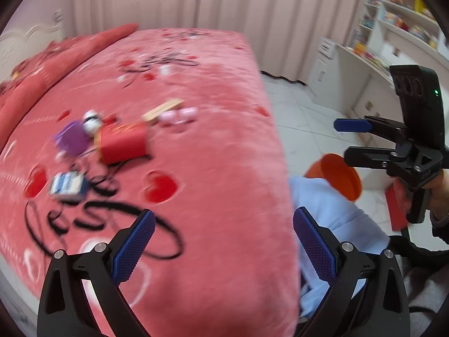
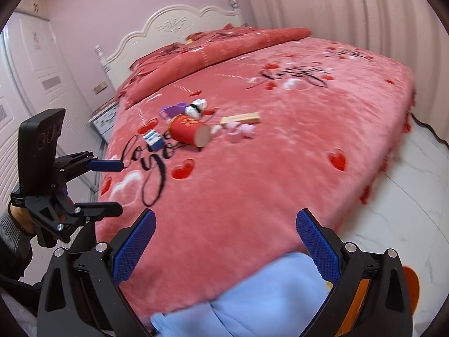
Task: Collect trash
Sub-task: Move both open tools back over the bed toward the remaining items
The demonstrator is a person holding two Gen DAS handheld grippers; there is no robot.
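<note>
Trash lies in a loose cluster on the pink bed: a red paper cup on its side, a purple piece, a white crumpled wad, a blue-and-white small box, a tan flat box and pink bits. The right wrist view shows the same cup, small box and tan box. My left gripper is open and holds nothing, well short of the cluster. My right gripper is also open and holds nothing, over the bed's near edge. An orange bin stands on the floor.
Light blue cloth hangs at the bed's near edge beside the bin. A red flat sheet lies on the white tiled floor. Shelves and a desk line the right wall, a headboard and curtains stand at the far end.
</note>
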